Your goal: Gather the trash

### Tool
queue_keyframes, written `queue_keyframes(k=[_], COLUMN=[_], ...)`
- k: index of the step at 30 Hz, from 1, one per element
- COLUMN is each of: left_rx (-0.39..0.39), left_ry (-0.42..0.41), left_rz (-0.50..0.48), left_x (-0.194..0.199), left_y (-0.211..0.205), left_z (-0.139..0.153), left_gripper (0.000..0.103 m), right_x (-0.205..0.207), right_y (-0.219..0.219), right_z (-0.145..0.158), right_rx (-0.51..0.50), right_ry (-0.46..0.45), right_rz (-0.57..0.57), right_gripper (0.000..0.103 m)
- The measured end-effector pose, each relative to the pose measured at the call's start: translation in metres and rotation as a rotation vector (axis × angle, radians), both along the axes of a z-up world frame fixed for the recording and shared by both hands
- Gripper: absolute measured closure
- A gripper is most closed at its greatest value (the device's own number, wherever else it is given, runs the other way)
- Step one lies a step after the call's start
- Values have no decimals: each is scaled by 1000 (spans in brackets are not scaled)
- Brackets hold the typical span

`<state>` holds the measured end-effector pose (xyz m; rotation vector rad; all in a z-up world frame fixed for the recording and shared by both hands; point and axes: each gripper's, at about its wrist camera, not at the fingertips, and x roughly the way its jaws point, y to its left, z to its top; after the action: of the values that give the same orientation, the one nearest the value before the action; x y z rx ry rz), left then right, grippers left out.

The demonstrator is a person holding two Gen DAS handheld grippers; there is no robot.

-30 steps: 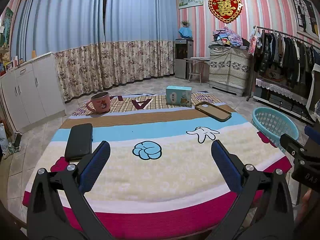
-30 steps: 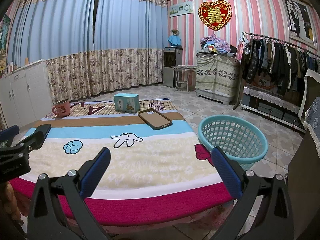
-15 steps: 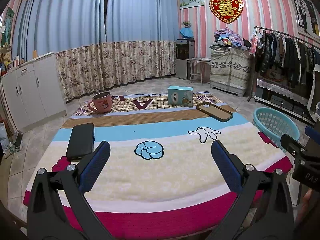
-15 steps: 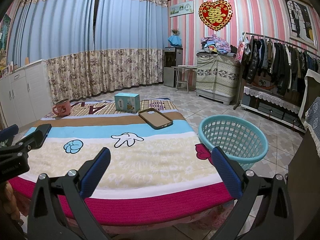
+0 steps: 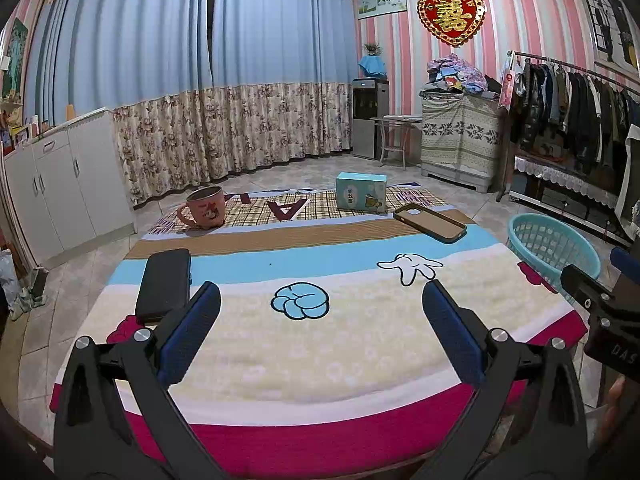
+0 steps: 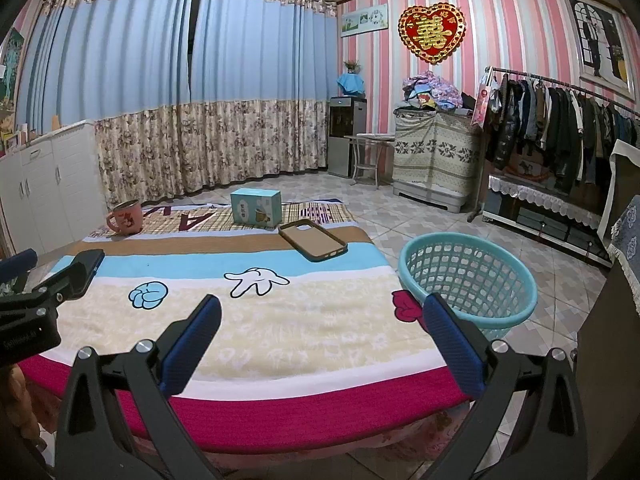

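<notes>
A table under a striped cartoon cloth (image 5: 320, 344) carries a light blue carton (image 5: 361, 192), a brown phone case (image 5: 430, 222), a pink mug (image 5: 205, 207) and a black case (image 5: 164, 284). A turquoise basket (image 6: 466, 280) stands on the floor to the table's right. My left gripper (image 5: 320, 300) is open and empty above the near half of the cloth, the black case just beyond its left finger. My right gripper (image 6: 320, 312) is open and empty above the near right corner, beside the basket. The carton (image 6: 256, 207), phone case (image 6: 312, 239) and mug (image 6: 126, 217) also show in the right wrist view.
White cabinets (image 5: 60, 184) line the left wall. A clothes rack (image 6: 560, 128) and a covered cabinet (image 6: 436, 156) stand on the right. Curtains (image 5: 200, 80) hang behind the table. Tiled floor (image 6: 420, 220) surrounds the table.
Both grippers have drifted very slightly; the left view has shifted a little so the table items sit marginally further right and lower. Both stay open and empty.
</notes>
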<state>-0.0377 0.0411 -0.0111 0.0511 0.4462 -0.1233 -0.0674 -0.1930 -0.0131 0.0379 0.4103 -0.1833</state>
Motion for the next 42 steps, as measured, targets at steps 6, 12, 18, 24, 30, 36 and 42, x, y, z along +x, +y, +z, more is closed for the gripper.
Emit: queue_keyframes(k=[6, 12, 18, 24, 30, 36, 42], left_rx=[5, 13, 12, 9, 8, 9, 11], left_ry=[2, -4, -8, -9, -10, -10, -11], left_rz=[3, 14, 22, 20, 17, 15, 15], left_x=[1, 2, 2, 2, 2, 2, 1], left_y=[4, 11, 15, 15, 15, 13, 13], left_z=[-1, 0, 1, 1, 2, 5, 5], left_gripper=[5, 5, 5, 5, 5, 5, 5], right_x=[1, 2, 6, 4, 4, 5, 5], right_y=[1, -2, -9, -10, -10, -12, -14], right_z=[-1, -3, -6, -8, -8, -10, -10], right_rx=[-1, -1, 12, 13, 14, 14, 21], right_ry=[1, -4, -1, -1, -1, -1, 2], right_rz=[1, -7, -21, -24, -24, -27, -31], right_gripper=[4, 4, 4, 4, 4, 4, 4])
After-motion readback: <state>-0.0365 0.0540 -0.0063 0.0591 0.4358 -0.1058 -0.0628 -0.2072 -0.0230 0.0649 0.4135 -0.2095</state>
